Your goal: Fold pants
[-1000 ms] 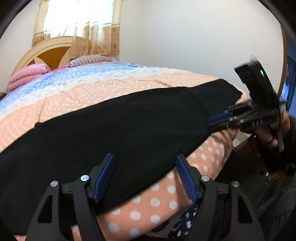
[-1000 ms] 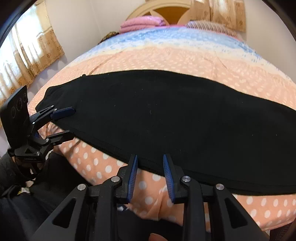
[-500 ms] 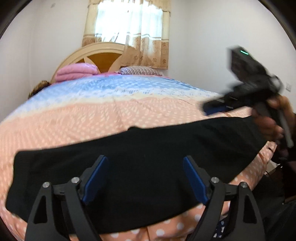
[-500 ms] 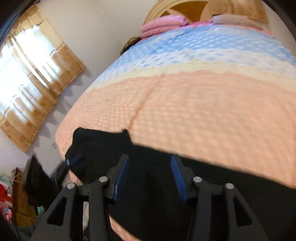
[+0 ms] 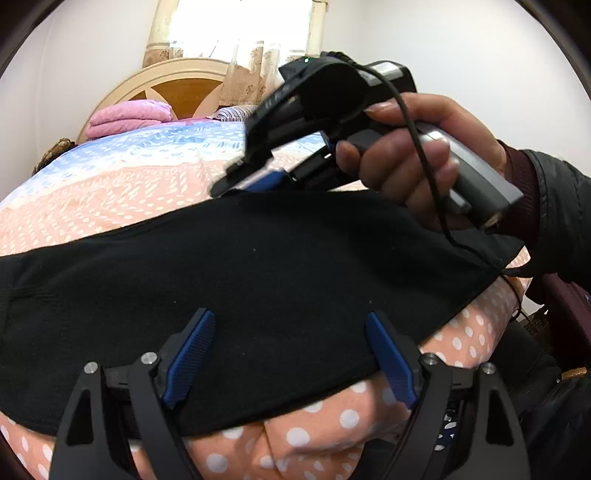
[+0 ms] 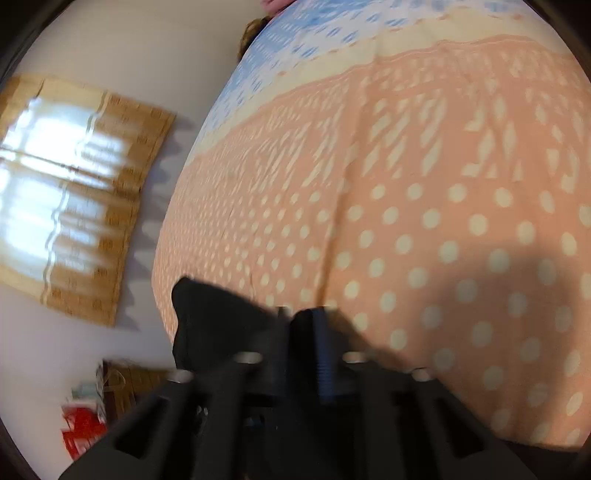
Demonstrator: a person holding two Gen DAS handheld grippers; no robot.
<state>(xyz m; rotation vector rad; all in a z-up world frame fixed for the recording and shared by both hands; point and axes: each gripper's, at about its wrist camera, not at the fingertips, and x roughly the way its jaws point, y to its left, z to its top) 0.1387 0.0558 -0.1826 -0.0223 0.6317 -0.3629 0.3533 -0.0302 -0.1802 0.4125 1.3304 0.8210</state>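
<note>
One pair of black pants [image 5: 258, 280] lies flat.

Light source: daylight via curtained window [image 5: 240, 26], blown out to white in left wrist view; second window [image 6: 55, 177] in right wrist view also overexposed.
Overall level: bright, soft, even on walls.
Shadows: dark soft patch on bedspread [image 6: 443, 221] lower right in right wrist view.
Blur: right wrist view heavily motion-smeared; right gripper [image 6: 303, 350] a dark smudge, state unreadable.
Sharpness: left wrist view crisp; left gripper [image 5: 288, 362] sharp.
Black pants [image 5: 258, 277]: no fabric detail, crushed blacks.
Distortion: strong fisheye bowing, dark vignette corners both views.
</note>
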